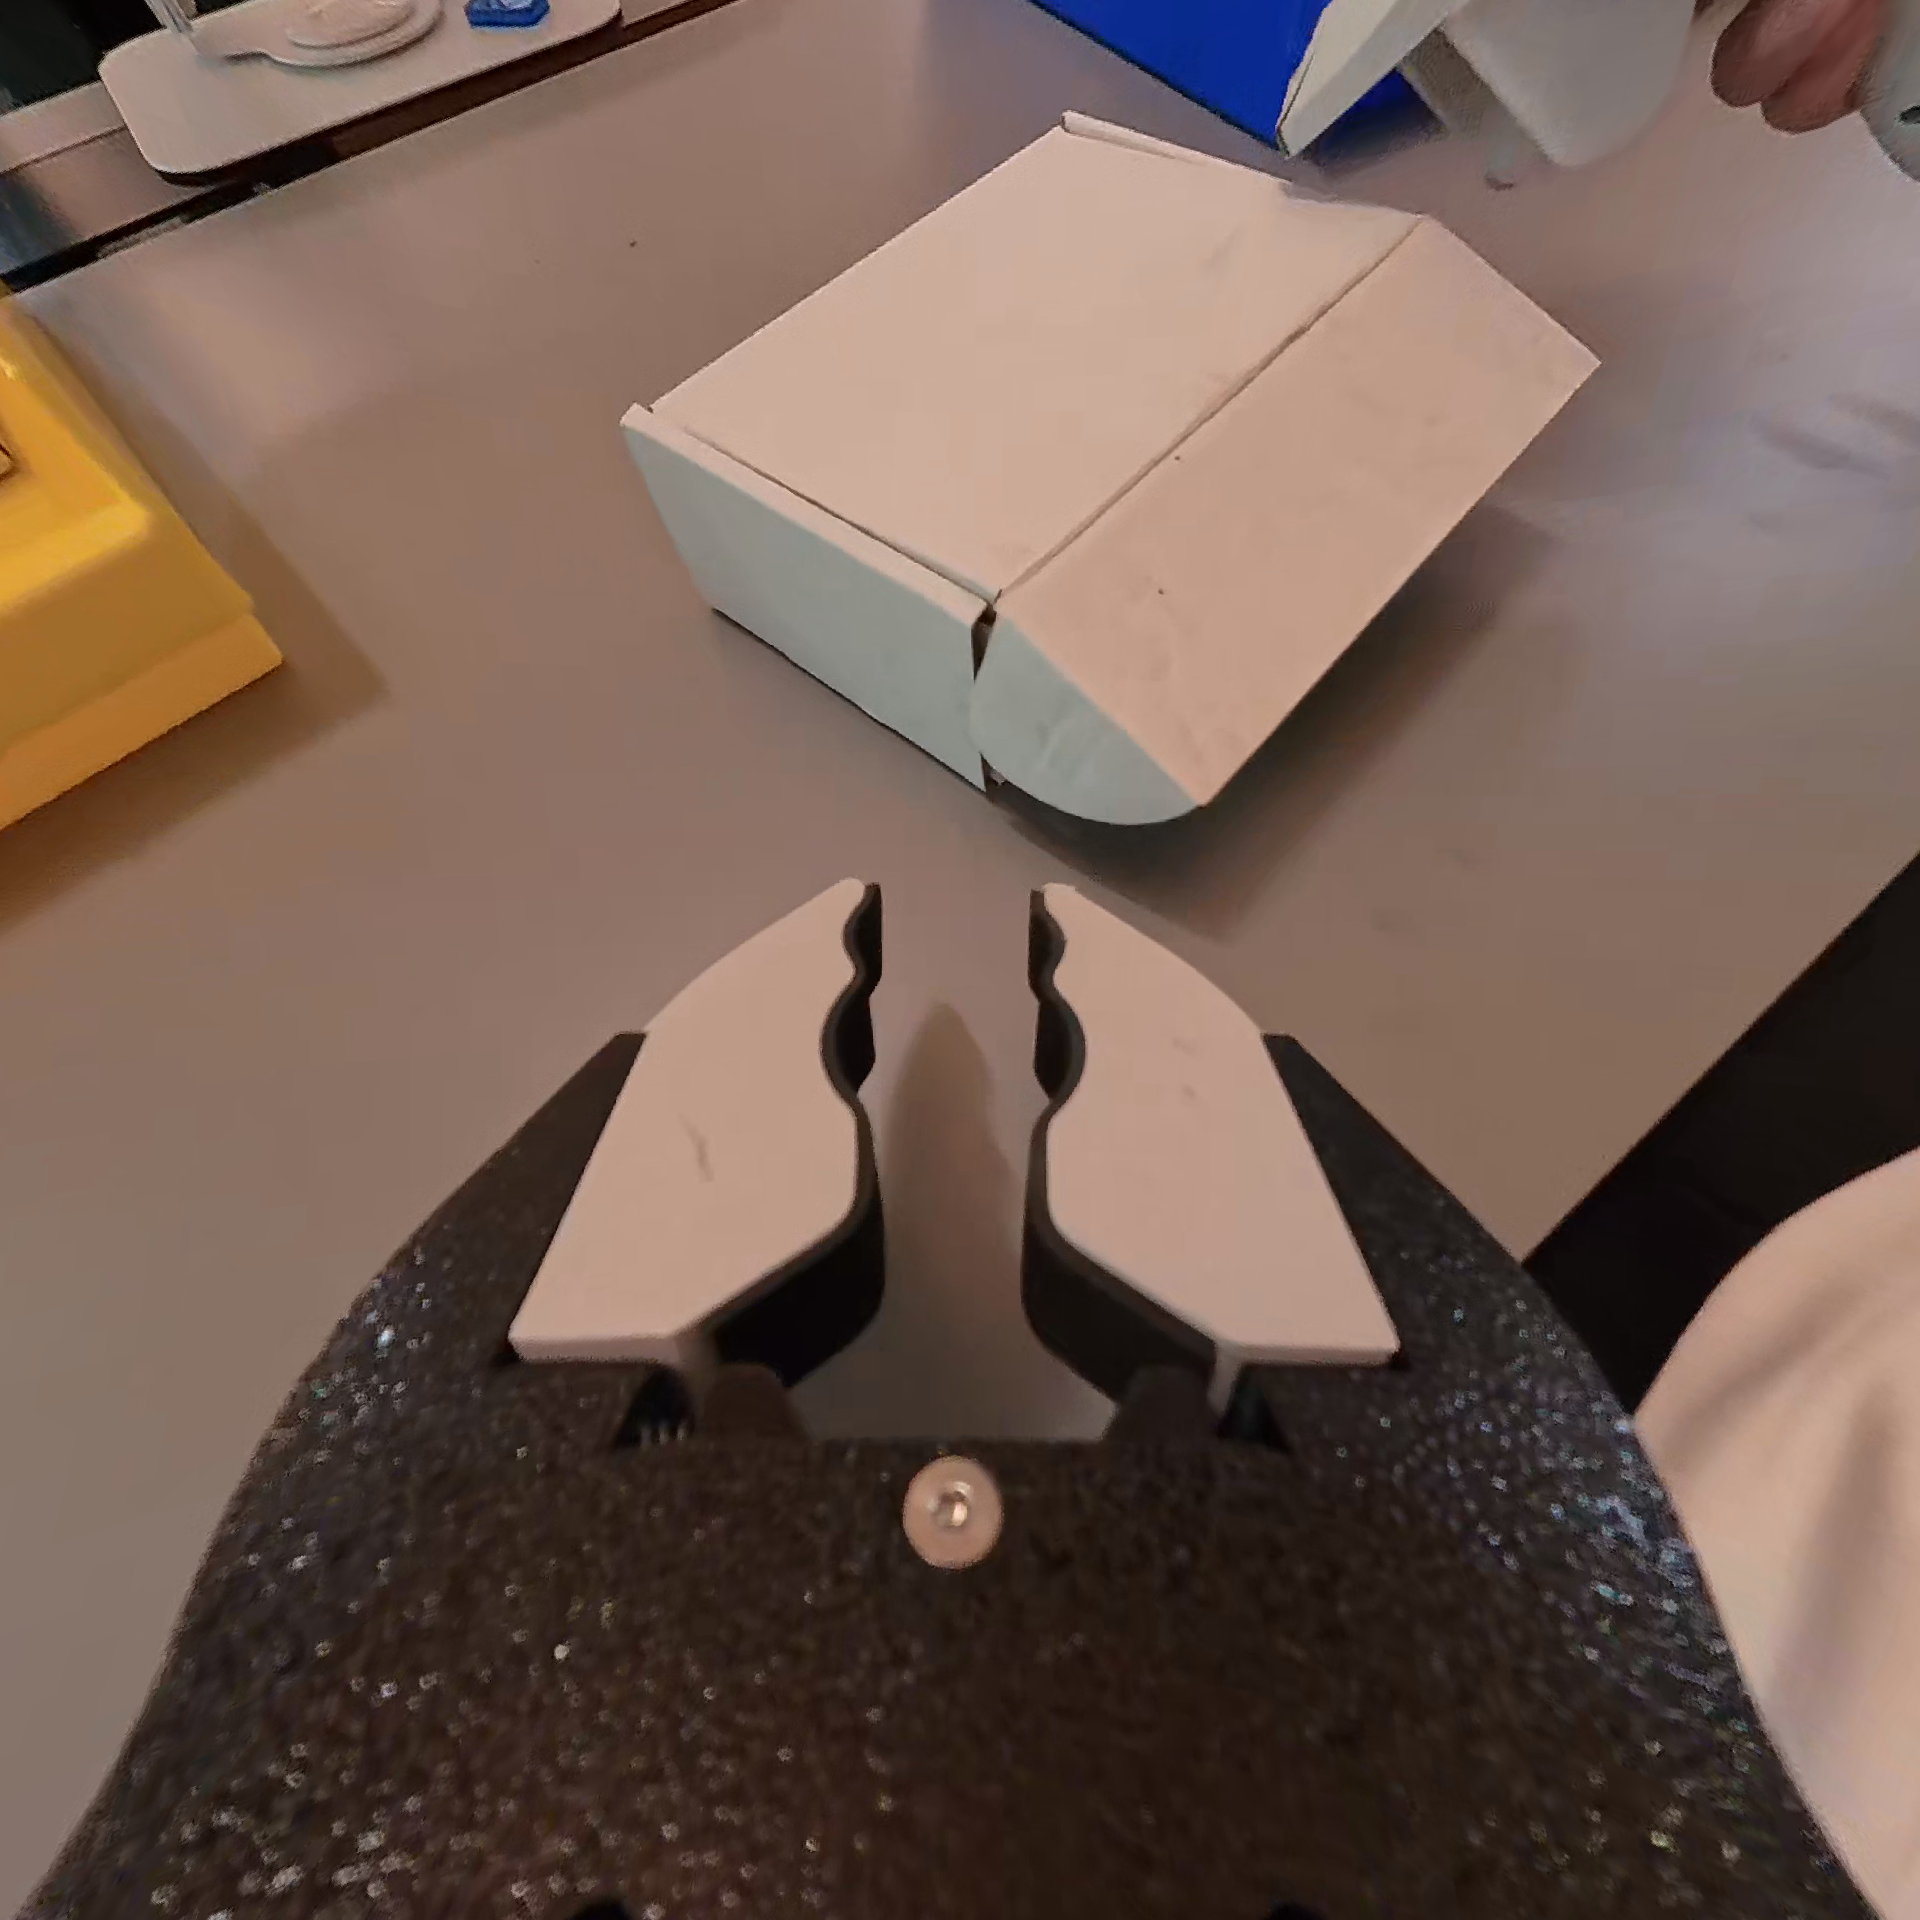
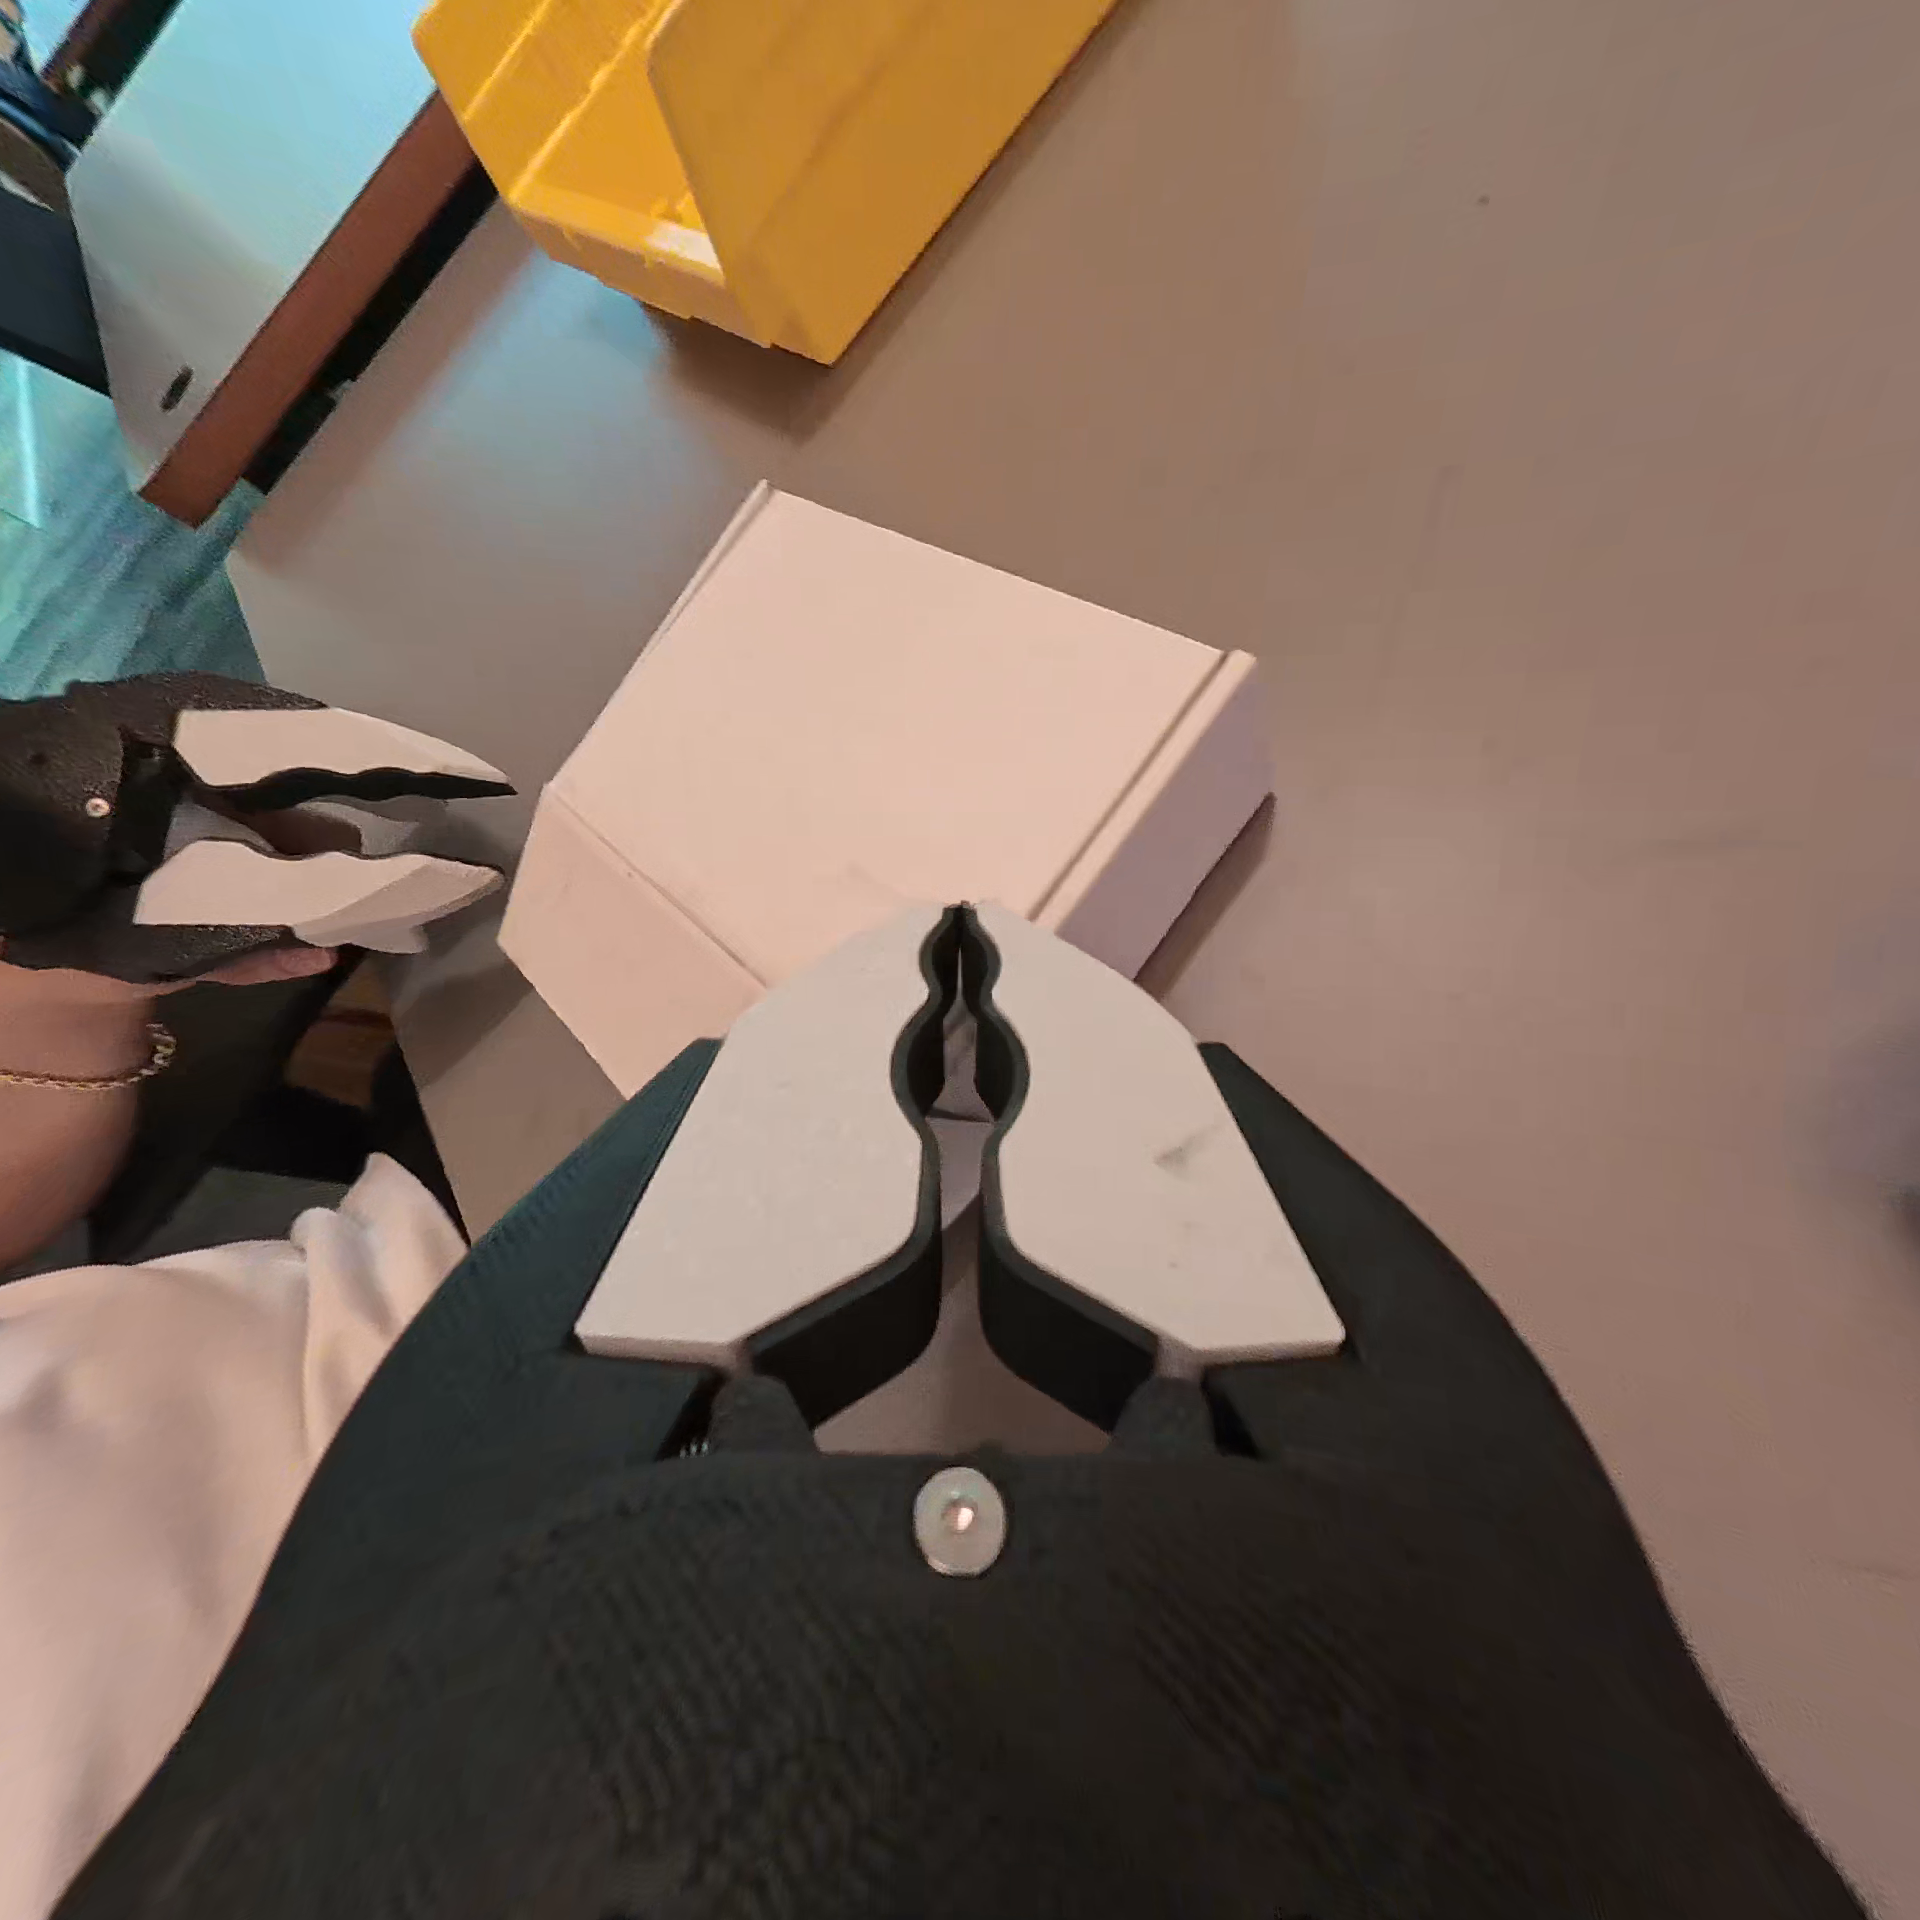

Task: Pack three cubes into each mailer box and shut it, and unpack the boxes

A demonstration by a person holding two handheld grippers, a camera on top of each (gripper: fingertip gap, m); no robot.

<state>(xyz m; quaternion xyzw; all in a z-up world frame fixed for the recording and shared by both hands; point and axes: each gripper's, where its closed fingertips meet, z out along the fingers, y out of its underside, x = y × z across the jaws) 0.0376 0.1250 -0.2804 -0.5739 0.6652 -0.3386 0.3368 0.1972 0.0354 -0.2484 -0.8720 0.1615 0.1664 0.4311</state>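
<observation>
A white mailer box [image 1: 1039, 416] lies on the grey table with its lid down; the front flap [image 1: 1247, 582] slopes outward and is not tucked in. My left gripper [image 1: 956, 914] is open and empty, a short way in front of the box's near corner. My right gripper [image 2: 961, 914] is shut and empty, with its tips over the box's [image 2: 883, 748] near edge. The left gripper also shows in the right wrist view [image 2: 504, 831], open, beside the box's flap end. The right gripper shows blurred at the top right of the left wrist view [image 1: 1507, 156]. No cubes are in view.
A yellow bin [image 2: 748, 156] stands on the table beyond the box; it also shows in the left wrist view [image 1: 94, 623]. A blue and white box [image 1: 1247, 62] is at the far side. The table edge [image 1: 1714, 1091] runs close on the right, next to white clothing [image 1: 1818, 1507]. One gripper's finger ends stand about 20 centimeters off the other's.
</observation>
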